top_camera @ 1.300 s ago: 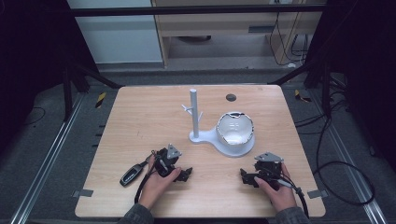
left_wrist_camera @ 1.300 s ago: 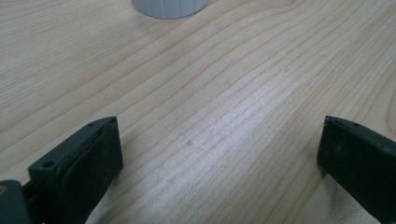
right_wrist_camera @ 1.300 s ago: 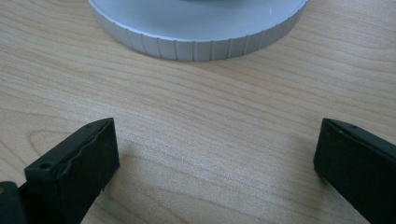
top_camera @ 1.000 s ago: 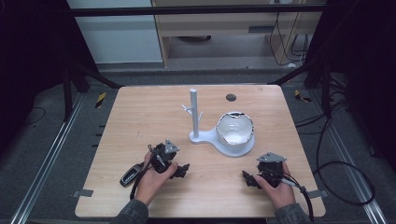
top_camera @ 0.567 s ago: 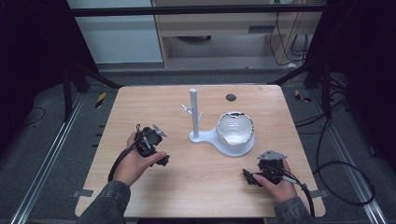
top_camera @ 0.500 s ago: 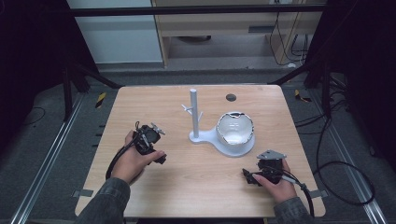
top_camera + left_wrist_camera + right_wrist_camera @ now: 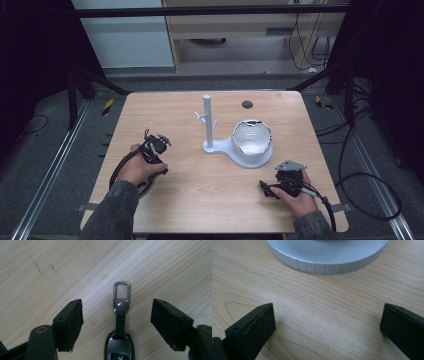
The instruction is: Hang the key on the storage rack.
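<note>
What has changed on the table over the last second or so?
The left gripper moved leftward across the table to the car key. Its jaws have just been closing, with the key's strap between them, pads not yet touching. The right gripper, the white stand and the bowl stayed put.

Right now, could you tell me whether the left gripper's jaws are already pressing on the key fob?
No: the key fob lies between the left gripper pads with bare table either side.
</note>
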`<state>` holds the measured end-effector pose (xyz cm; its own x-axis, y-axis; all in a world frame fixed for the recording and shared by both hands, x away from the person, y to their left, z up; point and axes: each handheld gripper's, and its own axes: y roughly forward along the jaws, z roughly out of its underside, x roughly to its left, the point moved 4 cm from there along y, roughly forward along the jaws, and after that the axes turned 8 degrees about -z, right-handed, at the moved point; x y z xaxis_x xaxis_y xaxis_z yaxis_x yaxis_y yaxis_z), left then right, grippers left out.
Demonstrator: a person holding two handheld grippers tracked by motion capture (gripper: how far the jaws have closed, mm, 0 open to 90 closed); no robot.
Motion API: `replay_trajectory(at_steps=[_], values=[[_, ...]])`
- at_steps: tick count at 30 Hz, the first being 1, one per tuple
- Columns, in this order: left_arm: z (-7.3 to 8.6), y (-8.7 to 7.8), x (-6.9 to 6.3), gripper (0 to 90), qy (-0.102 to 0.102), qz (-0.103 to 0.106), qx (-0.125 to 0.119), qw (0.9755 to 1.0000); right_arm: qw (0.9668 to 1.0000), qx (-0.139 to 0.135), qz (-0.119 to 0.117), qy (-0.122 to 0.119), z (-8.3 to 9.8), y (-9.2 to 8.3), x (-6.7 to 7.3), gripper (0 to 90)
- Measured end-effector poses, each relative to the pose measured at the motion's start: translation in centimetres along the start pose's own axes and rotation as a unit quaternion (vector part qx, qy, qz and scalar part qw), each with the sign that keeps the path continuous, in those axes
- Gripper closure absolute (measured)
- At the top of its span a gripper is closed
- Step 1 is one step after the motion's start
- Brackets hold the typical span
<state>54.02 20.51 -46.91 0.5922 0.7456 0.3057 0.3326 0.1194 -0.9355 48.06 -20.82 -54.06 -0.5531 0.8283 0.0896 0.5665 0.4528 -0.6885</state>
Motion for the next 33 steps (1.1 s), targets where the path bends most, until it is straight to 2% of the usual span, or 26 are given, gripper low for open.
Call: replay_trajectory(at_steps=[1,4,7,16,20,23,27,33], values=[[0.3,0.4,0.1,31.0,-0.003,0.007,0.003,1.0,1.0,0.0,0.0,0.0,0.0,0.0,0.0,0.4],[0.6,0.7,-0.1,33.0,0.002,0.011,0.016,0.9998,1.0,0.0,0.0,-0.001,0.0,0.0,0.0,0.4],[1.0,1.3,-0.4,37.1,0.014,0.017,0.036,0.9991,1.0,0.0,0.001,0.0,0.0,0.0,0.0,0.4],[1.3,1.6,-0.6,49.4,0.025,0.027,0.061,0.9975,1.0,-0.001,0.002,-0.002,0.0,0.1,0.0,0.4],[1.6,2.0,-0.2,50.6,0.022,0.028,0.065,0.9972,1.0,-0.002,0.002,-0.001,0.0,0.1,0.0,0.4],[1.6,2.1,0.1,51.3,0.013,0.042,0.059,0.9973,1.0,-0.002,0.002,-0.001,-0.1,0.1,0.0,0.4],[1.6,2.3,-0.1,52.5,0.016,0.042,0.061,0.9971,1.0,-0.002,0.002,-0.001,-0.1,0.1,0.0,0.4],[1.3,2.6,-0.1,56.2,0.02,0.028,0.065,0.9973,1.0,-0.002,0.002,-0.001,-0.1,0.1,0.0,0.5]])
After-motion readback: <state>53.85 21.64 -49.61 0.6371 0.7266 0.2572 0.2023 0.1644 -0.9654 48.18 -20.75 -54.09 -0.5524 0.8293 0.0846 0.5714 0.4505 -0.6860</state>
